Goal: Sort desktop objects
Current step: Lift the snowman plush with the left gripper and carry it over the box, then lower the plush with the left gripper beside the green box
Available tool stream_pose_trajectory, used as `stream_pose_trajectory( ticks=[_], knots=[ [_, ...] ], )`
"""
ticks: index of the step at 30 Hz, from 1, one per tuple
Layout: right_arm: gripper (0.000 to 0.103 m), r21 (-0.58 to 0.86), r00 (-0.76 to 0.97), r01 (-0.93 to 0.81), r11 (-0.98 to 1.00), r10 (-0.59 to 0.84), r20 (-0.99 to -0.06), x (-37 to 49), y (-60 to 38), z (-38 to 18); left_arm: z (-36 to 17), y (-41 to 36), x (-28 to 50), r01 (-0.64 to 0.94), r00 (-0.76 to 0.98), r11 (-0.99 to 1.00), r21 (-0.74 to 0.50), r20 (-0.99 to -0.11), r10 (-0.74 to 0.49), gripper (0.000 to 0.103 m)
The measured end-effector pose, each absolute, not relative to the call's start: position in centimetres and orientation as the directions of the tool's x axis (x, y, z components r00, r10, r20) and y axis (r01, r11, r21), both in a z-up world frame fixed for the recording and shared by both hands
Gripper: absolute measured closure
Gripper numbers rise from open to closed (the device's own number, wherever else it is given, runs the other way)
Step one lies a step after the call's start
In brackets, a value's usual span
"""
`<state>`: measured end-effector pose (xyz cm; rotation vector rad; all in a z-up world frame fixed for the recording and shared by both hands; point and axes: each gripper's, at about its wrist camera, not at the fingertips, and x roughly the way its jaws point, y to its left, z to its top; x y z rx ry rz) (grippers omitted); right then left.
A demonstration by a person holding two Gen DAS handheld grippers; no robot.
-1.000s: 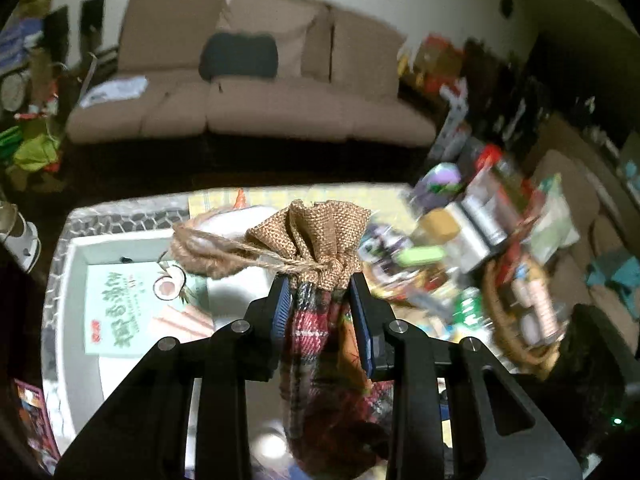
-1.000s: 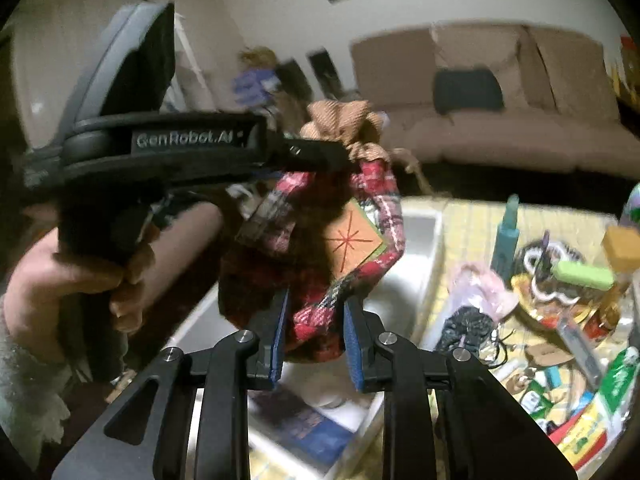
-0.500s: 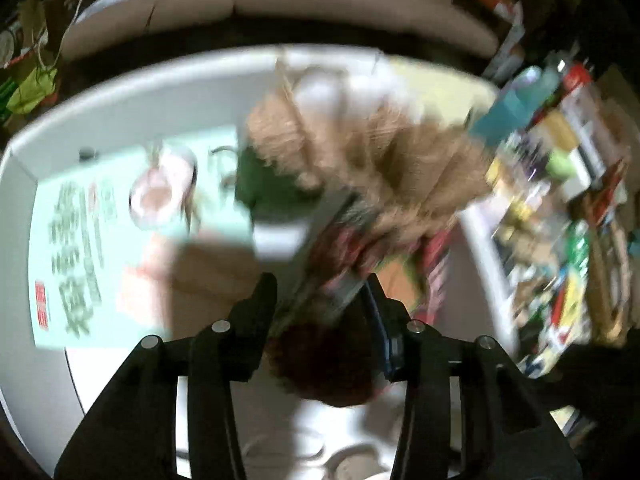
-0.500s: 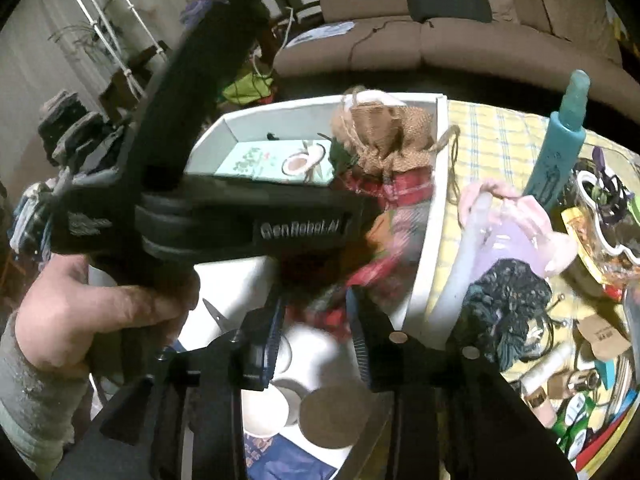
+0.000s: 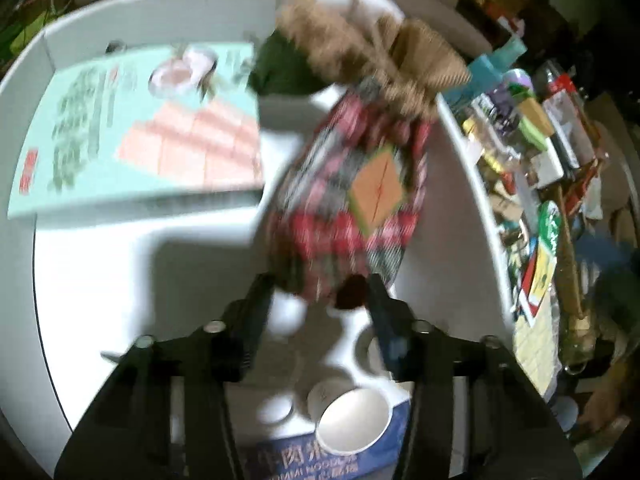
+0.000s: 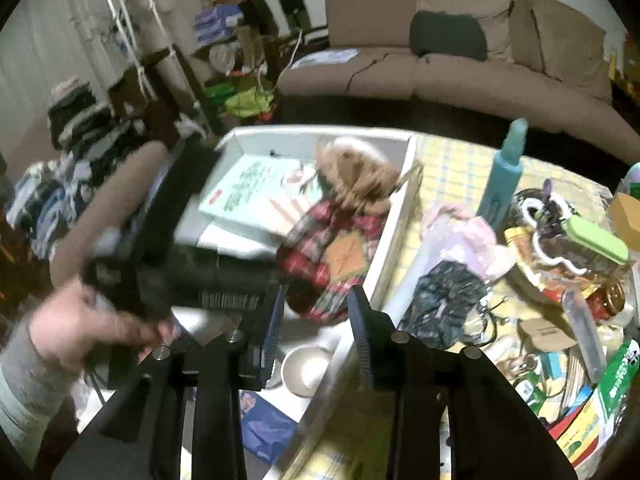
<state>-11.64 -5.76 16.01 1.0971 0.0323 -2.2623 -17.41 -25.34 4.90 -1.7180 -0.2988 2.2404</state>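
Since a second ago my left gripper (image 5: 320,296) has dropped, and the plaid pouch (image 5: 352,188) now lies inside the white tray (image 6: 394,216). Beyond sits a brown sofa (image 6: 460,52), with a cluttered yellow checked tablecloth (image 6: 452,168) alongside. Burlap-topped, with an orange diamond patch, the pouch lies loose between both half-open grippers; my right gripper (image 6: 316,300) holds nothing.
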Motion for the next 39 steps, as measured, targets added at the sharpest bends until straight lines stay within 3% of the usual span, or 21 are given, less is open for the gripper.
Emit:
stream_pose_trajectory(
  ticks=[9, 11, 13, 16, 18, 21, 25, 26, 34, 39],
  knots=[
    [0.068, 0.16, -0.546, 0.572, -0.805, -0.519, -0.658, -20.0, -10.6, 19.4, 6.1, -27.6, -15.7, -0.118, -0.271, -0.91, -0.396, -0.869, 0.414, 0.068],
    [0.061, 0.092, -0.551, 0.584, -0.806, -0.477, -0.684, -22.0, -12.6, 18.7, 6.3, -27.7, -16.0, -0.123, -0.274, -0.904, -0.409, -0.862, 0.427, 0.066],
    [0.046, 0.042, -0.537, 0.597, -0.801, -0.438, -0.721, -23.6, -14.3, 17.4, 5.8, -27.7, -16.4, -0.109, -0.253, -0.885, -0.453, -0.848, 0.466, 0.065],
    [0.046, 0.003, -0.456, 0.648, -0.762, -0.391, -0.799, -24.9, -16.5, 15.0, 5.6, -26.7, -17.1, -0.117, -0.245, -0.865, -0.488, -0.83, 0.501, 0.065],
    [0.048, -0.128, -0.482, 0.67, -0.731, -0.298, -0.824, -24.6, -17.8, 13.4, 5.8, -26.8, -17.3, -0.118, -0.248, -0.859, -0.497, -0.823, 0.511, 0.065],
    [0.082, -0.298, -0.551, 0.657, -0.692, -0.172, -0.816, -24.2, -18.4, 12.0, 5.2, -27.3, -17.7, -0.085, -0.227, -0.852, -0.516, -0.823, 0.521, 0.065],
    [0.09, -0.375, -0.609, 0.625, -0.685, -0.127, -0.783, -24.0, -18.3, 12.4, 4.5, -28.3, -18.0, -0.043, -0.211, -0.827, -0.561, -0.804, 0.557, 0.062],
    [0.09, -0.384, -0.611, 0.619, -0.685, -0.113, -0.783, -24.0, -18.6, 12.5, 4.3, -28.3, -18.2, -0.038, -0.196, -0.824, -0.566, -0.804, 0.561, 0.058],
    [0.09, -0.509, -0.6, 0.571, -0.645, 0.095, -0.794, -25.8, -21.7, 9.3, 4.9, -28.4, -18.3, -0.039, -0.19, -0.849, -0.527, -0.83, 0.524, 0.055],
    [0.094, -0.483, -0.615, 0.61, -0.627, 0.009, -0.788, -26.1, -22.7, 10.8, 5.8, -30.8, -18.5, -0.018, -0.238, -0.879, -0.476, -0.852, 0.466, 0.045]
  ],
)
